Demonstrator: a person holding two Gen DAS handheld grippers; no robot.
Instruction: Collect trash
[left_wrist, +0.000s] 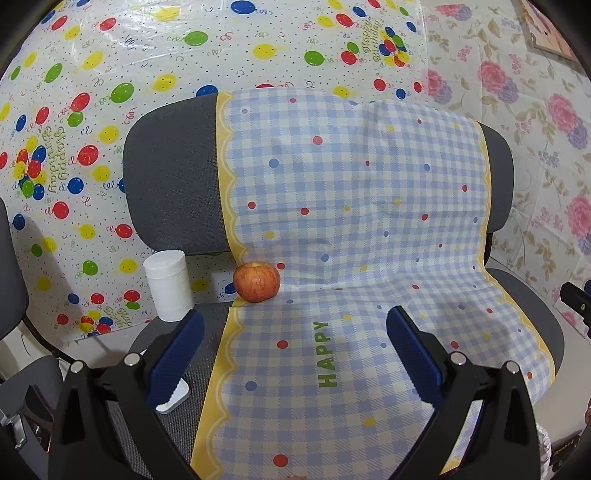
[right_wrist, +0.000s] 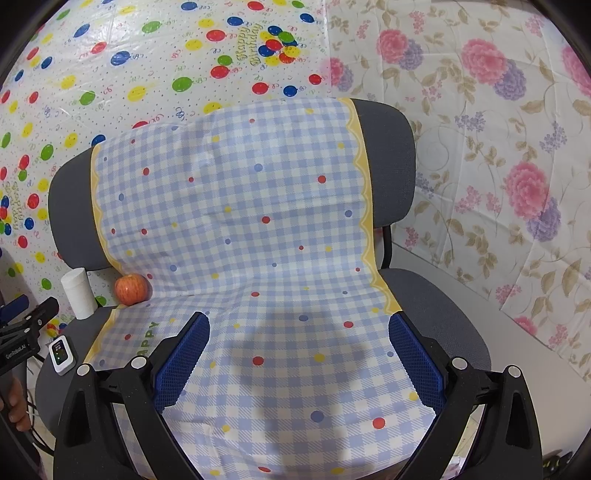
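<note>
A grey office chair (left_wrist: 170, 177) is draped with a blue checked sheet (left_wrist: 351, 221). A red apple (left_wrist: 256, 282) sits at the back of the seat, on the sheet's left edge; it also shows in the right wrist view (right_wrist: 130, 289). A white paper roll (left_wrist: 169, 284) stands upright left of the apple, seen also in the right wrist view (right_wrist: 77, 293). A small white device (right_wrist: 62, 353) lies on the bare seat at the left. My left gripper (left_wrist: 295, 325) is open and empty above the seat front. My right gripper (right_wrist: 299, 328) is open and empty over the sheet.
A balloon-print plastic sheet (left_wrist: 92, 110) covers the wall behind, and a floral one (right_wrist: 498, 166) covers the right side. Another dark chair's edge (left_wrist: 11, 266) is at far left. The left gripper's body (right_wrist: 22, 332) shows at the right wrist view's left edge.
</note>
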